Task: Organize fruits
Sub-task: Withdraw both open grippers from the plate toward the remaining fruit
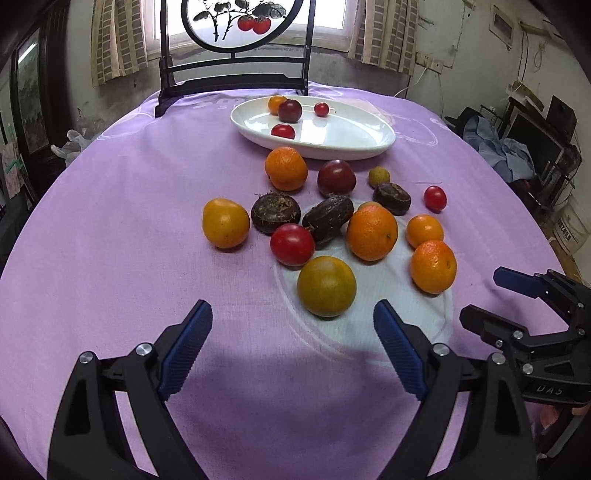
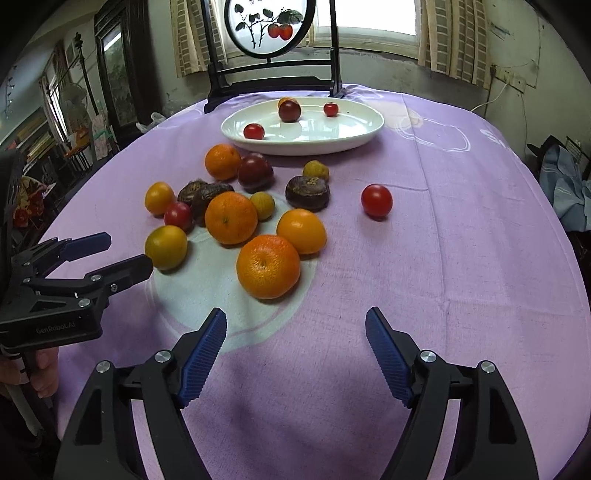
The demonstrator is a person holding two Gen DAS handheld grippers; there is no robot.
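Observation:
A white oval plate (image 1: 373, 146) (image 2: 354, 142) at the far side of the table holds several small fruits, among them a dark plum (image 1: 290, 110) (image 2: 289, 110) and red tomatoes. Loose fruit lies on the purple cloth in front of it: oranges, yellow-green citrus (image 1: 326, 286) (image 2: 166, 246), red tomatoes, dark brown water chestnuts. My left gripper (image 1: 293, 317) (image 2: 127, 251) is open and empty, just short of the yellow-green citrus. My right gripper (image 2: 295, 325) (image 1: 487, 295) is open and empty, just short of a big orange (image 2: 267, 266) (image 1: 433, 266).
A black wooden stand with a round painted screen (image 1: 236, 22) (image 2: 269, 27) stands behind the plate. A lone red tomato (image 2: 376, 201) (image 1: 434, 198) lies to the right of the pile. The table's edges drop off left and right, with room clutter beyond.

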